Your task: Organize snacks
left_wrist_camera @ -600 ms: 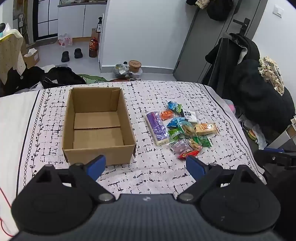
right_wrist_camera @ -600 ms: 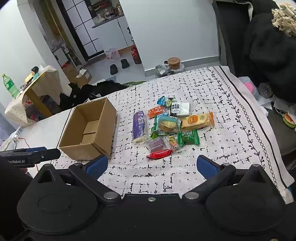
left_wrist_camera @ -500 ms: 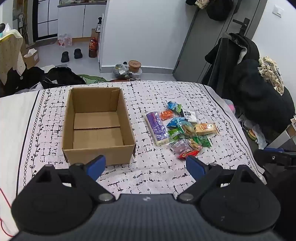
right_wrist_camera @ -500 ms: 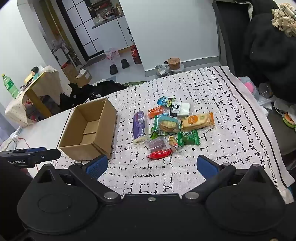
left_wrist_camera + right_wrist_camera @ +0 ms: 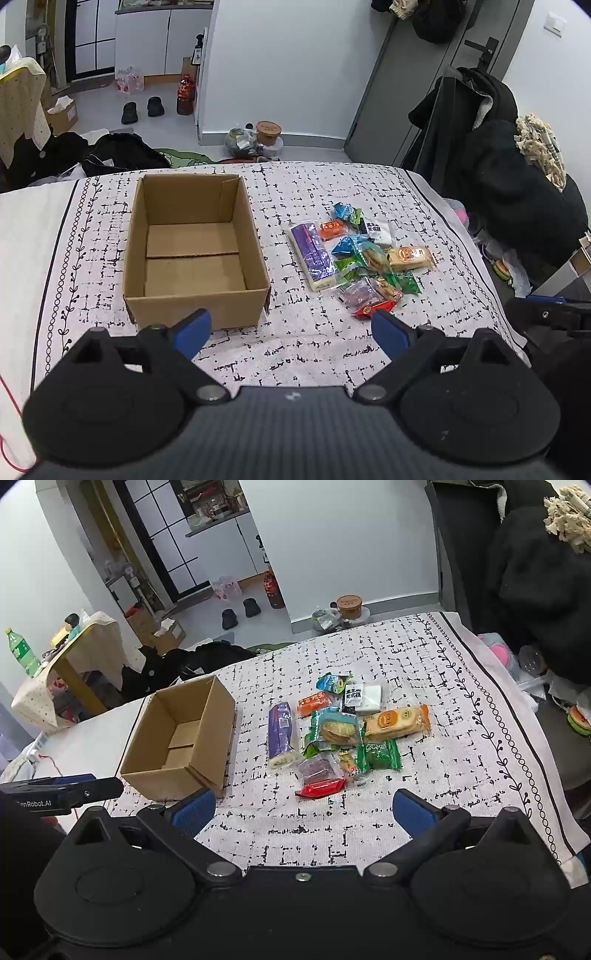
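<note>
An open, empty cardboard box (image 5: 192, 295) stands on the patterned cloth; it also shows in the right wrist view (image 5: 207, 716). To its right lies a heap of wrapped snacks (image 5: 360, 254), among them a long purple pack (image 5: 279, 731), an orange biscuit pack (image 5: 397, 720), a green pack (image 5: 378, 754) and a red pack (image 5: 321, 787). My left gripper (image 5: 290, 332) is open and empty, above the near edge between box and snacks. My right gripper (image 5: 303, 810) is open and empty, just short of the red pack.
The cloth-covered table (image 5: 332, 184) ends at the far edge, with floor clutter beyond. Dark coats (image 5: 517, 192) hang at the right. A small draped side table (image 5: 85, 642) stands far left. The other gripper's tip (image 5: 62, 792) shows at the left edge of the right wrist view.
</note>
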`<action>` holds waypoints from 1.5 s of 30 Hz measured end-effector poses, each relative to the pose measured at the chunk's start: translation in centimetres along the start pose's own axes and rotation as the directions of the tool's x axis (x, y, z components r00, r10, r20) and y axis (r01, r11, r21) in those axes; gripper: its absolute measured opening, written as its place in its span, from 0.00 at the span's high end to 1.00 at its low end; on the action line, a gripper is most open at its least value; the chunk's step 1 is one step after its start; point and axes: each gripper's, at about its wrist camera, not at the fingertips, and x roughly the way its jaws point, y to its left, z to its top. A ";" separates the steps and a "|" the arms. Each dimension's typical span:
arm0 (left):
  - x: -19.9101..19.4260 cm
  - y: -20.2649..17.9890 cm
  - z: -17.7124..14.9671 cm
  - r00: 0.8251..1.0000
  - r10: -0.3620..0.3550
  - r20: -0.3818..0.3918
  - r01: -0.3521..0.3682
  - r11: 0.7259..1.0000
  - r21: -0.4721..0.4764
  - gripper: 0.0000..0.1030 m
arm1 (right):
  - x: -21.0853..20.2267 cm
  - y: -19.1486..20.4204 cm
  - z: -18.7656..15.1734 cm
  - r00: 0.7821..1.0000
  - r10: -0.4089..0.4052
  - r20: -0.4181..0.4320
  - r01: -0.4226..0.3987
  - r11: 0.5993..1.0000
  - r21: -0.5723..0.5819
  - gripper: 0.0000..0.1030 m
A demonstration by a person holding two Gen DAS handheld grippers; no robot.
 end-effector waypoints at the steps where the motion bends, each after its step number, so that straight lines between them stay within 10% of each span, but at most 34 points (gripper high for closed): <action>1: 0.0 0.0 0.0 1.000 0.001 0.000 -0.001 1.000 0.001 0.10 | 0.1 0.0 -0.1 1.000 0.000 0.001 0.000 1.000 -0.001 0.00; 45: -0.1 0.2 -0.1 1.000 0.006 0.002 -0.006 1.000 -0.005 0.10 | -0.2 -0.1 0.4 1.000 -0.001 0.006 0.001 1.000 -0.001 0.00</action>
